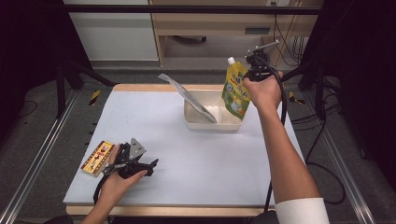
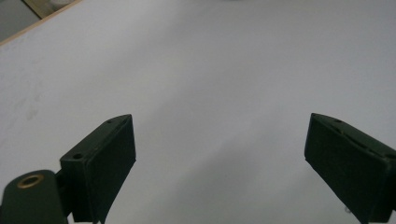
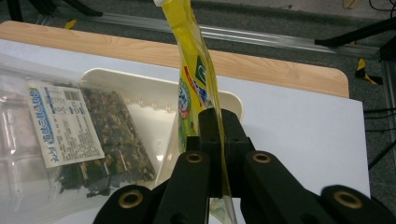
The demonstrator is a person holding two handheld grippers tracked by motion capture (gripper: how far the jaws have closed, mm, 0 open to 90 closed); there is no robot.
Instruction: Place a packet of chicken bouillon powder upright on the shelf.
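Between the right tool's (image 3: 218,140) jaws hangs the yellow pouch (image 3: 195,84).

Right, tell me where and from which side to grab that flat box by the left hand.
Take the flat box across its two long edges, coming straight down from above. It lies flat on the table, so only its narrow width suits the jaws. The left gripper rests beside it, open and empty, and would probably have to lift and turn towards it. The right gripper is shut on the yellow pouch.

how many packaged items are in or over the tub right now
2: a yellow pouch held over the cream tub by the right gripper, and a clear snack bag leaning inside it.
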